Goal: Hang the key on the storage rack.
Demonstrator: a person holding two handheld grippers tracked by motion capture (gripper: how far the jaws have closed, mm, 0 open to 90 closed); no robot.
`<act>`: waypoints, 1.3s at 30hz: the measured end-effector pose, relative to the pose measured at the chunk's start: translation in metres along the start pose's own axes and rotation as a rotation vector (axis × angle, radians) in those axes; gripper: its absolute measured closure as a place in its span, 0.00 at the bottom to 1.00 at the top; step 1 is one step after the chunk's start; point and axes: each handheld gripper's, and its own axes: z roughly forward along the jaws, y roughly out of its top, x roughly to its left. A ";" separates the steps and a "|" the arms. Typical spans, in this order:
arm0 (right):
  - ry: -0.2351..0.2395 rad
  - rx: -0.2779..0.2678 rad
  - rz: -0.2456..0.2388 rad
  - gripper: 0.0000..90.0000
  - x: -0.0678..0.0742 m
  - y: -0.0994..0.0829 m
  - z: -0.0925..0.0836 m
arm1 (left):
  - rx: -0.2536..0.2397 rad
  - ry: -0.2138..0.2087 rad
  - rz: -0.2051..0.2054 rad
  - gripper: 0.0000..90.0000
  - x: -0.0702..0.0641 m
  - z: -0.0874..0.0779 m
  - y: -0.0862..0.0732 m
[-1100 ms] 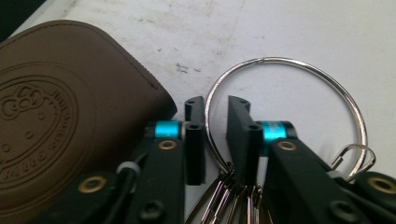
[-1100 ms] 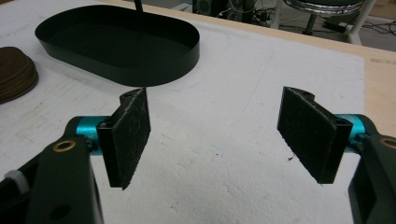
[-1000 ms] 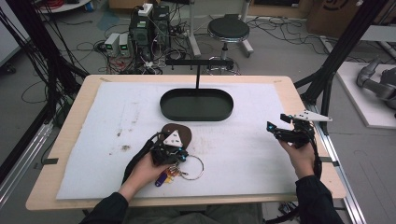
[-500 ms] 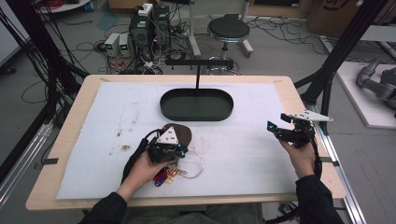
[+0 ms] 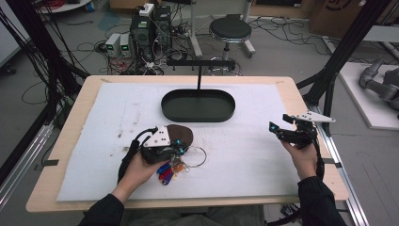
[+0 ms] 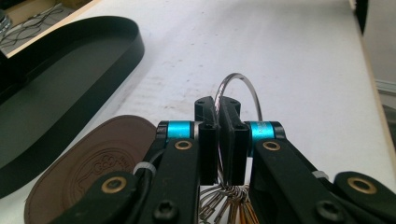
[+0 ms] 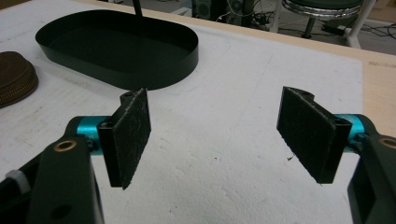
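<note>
High view: left gripper (image 5: 179, 147) over key ring (image 5: 195, 157), brown pouch (image 5: 181, 135) beside; oval tray (image 5: 197, 104) beyond. Left gripper view: jaws clamped on ring. Right gripper view: right gripper (image 7: 217, 135) wide open, empty.

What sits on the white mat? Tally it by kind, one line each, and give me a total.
Black oval tray: 1
Brown leather pouch: 1
Key bunch on a wire ring: 1, ring pinched in the left gripper
Total: 3
The right gripper is open, holding nothing.
</note>
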 end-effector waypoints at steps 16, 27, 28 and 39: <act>0.002 -0.001 0.002 0.29 0.000 0.000 0.001 | 0.052 -0.094 0.014 0.93 -0.003 0.008 -0.002; 0.002 -0.003 0.004 0.29 -0.001 0.000 0.001 | -0.010 -0.110 -0.003 0.96 0.001 -0.003 0.002; 0.001 -0.002 0.003 0.29 -0.001 0.000 0.000 | -0.023 -0.107 -0.008 0.96 0.001 -0.004 0.004; -0.001 -0.004 0.011 0.29 -0.001 0.000 0.000 | -0.113 -0.062 -0.011 0.96 0.008 -0.024 0.020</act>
